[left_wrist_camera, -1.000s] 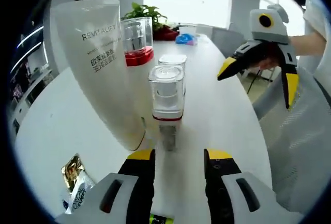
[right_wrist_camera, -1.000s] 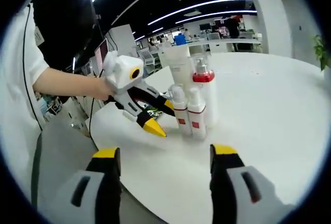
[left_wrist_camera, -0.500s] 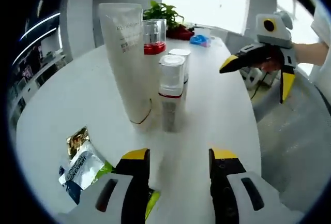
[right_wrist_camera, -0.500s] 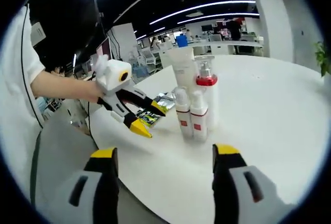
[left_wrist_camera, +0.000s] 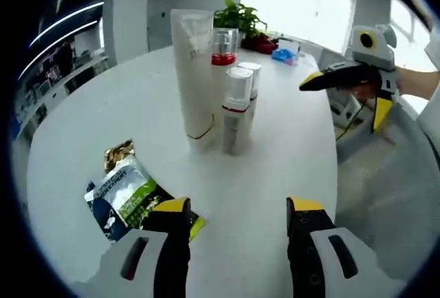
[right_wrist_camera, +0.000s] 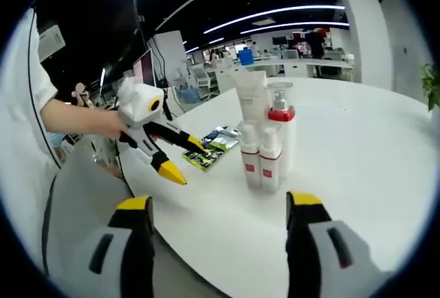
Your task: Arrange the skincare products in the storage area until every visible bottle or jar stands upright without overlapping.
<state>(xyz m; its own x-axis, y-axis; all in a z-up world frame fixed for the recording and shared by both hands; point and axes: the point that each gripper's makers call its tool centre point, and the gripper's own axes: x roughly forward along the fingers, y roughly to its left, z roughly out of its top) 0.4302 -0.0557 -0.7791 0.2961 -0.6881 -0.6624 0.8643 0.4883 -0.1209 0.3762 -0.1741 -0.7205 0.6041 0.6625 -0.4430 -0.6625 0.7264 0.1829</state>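
My left hand-held gripper (left_wrist_camera: 237, 212) hangs wide and empty over the near edge of the white surface (left_wrist_camera: 82, 126). My right hand-held gripper (right_wrist_camera: 218, 205) is wide too, holding nothing. The skincare products stand upright in a tight cluster at mid-surface: a tall white tube (left_wrist_camera: 194, 71), a red-collared pump bottle (left_wrist_camera: 223, 50) and two small clear-capped bottles (left_wrist_camera: 236, 109). Flat sachets (left_wrist_camera: 124, 191) lie near left.
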